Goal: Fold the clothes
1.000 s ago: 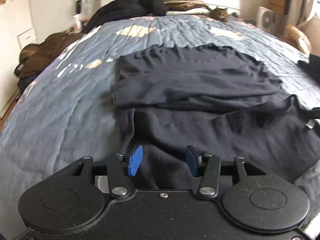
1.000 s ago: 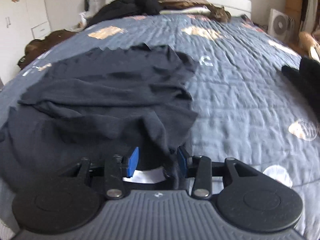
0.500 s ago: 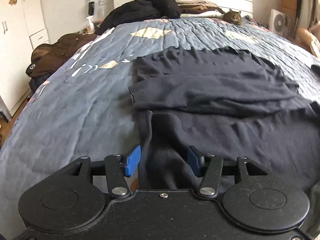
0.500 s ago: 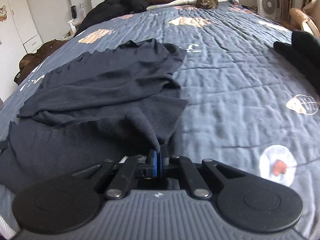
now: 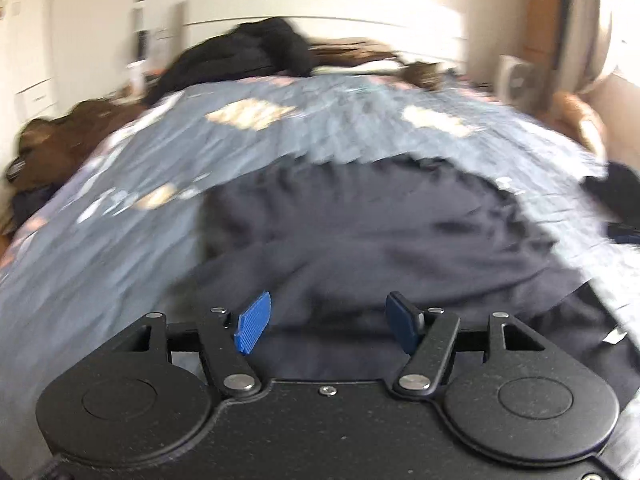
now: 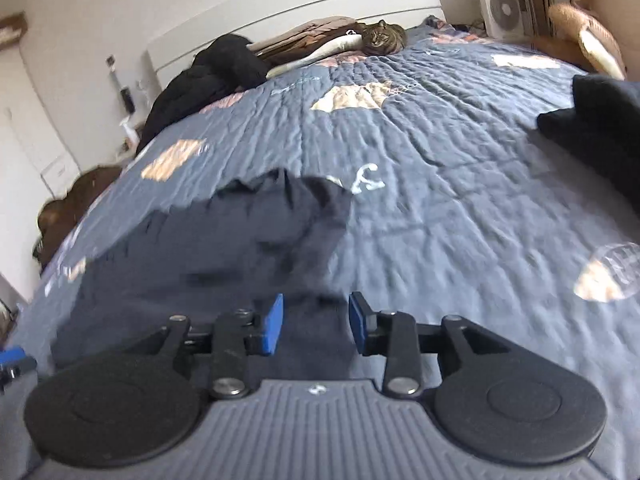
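Left wrist view: blurred, no legible writing; left gripper [image 5: 327, 328] at lower centre, blue pads spread wide, holding nothing, angled low over the dark garment [image 5: 360, 232] lying mid-frame on the blue quilt [image 5: 120, 240].
Right wrist view: sharper, tilted; right gripper [image 6: 316, 324] likewise parted and empty above the garment's lower-left edge; tabby cat [image 6: 382, 38] at upper centre near the headboard; white fan [image 6: 502, 10] at upper right.
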Demonstrator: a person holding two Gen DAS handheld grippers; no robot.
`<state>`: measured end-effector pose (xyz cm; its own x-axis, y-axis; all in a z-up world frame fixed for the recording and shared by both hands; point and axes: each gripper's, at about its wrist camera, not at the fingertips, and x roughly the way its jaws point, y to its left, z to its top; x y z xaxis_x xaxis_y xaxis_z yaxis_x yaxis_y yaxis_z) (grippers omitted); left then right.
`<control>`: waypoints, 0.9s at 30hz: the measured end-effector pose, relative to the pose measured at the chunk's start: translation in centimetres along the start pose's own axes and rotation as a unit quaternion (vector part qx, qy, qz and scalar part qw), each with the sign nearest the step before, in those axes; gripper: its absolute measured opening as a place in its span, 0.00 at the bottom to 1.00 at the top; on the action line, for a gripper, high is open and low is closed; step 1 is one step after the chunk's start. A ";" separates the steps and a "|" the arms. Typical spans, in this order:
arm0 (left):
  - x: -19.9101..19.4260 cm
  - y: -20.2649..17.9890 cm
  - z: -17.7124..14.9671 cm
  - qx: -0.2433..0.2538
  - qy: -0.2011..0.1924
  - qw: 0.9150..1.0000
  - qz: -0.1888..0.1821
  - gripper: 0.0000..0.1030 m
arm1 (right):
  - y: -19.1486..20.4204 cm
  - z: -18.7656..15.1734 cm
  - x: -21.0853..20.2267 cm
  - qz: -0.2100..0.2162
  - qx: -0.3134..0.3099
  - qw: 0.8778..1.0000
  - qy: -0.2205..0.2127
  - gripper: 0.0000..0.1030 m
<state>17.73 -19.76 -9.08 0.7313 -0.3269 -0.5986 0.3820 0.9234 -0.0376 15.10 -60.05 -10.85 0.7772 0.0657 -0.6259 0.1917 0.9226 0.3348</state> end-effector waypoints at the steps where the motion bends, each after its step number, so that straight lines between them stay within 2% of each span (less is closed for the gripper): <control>1: 0.9 -0.8 1.1 0.007 -0.007 1.000 -0.010 0.61 | -0.1 0.6 0.9 -0.001 0.007 1.000 -0.004 0.34; 5: 4.8 -4.4 5.4 0.043 -0.023 0.996 -0.072 0.59 | -0.6 2.2 4.4 -0.005 0.004 1.000 0.001 0.34; 10: 11.3 -11.0 10.3 0.115 -0.007 0.975 -0.189 0.57 | -2.6 1.6 6.4 0.005 0.027 0.999 0.023 0.34; 11: 12.9 -12.5 11.0 0.127 -0.002 0.971 -0.204 0.53 | -3.0 1.3 6.7 0.005 0.033 0.999 0.030 0.34; 12: 14.7 -13.9 11.5 0.140 0.008 0.966 -0.216 0.42 | -3.1 1.3 6.9 0.001 0.027 0.999 0.032 0.34; 14: 18.2 -16.6 12.4 0.165 0.030 0.956 -0.240 0.33 | -3.3 1.2 7.6 -0.008 0.006 0.999 0.037 0.34; 20: 27.2 -21.8 12.5 0.178 0.113 0.943 -0.259 0.34 | -3.8 0.6 9.2 0.002 0.002 0.999 0.051 0.34; 23: 30.1 -22.9 12.3 0.174 0.139 0.940 -0.257 0.34 | -3.9 0.5 9.4 0.010 0.010 0.999 0.053 0.34; 27: 31.9 -23.8 12.3 0.185 0.155 0.938 -0.250 0.33 | -3.5 0.5 9.5 0.016 0.020 0.999 0.043 0.34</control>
<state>38.90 -54.58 -17.42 0.2316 -0.5730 -0.7862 0.8452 0.5186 -0.1289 22.12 -62.81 -17.64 0.7292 0.1294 -0.6720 0.1921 0.9037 0.3826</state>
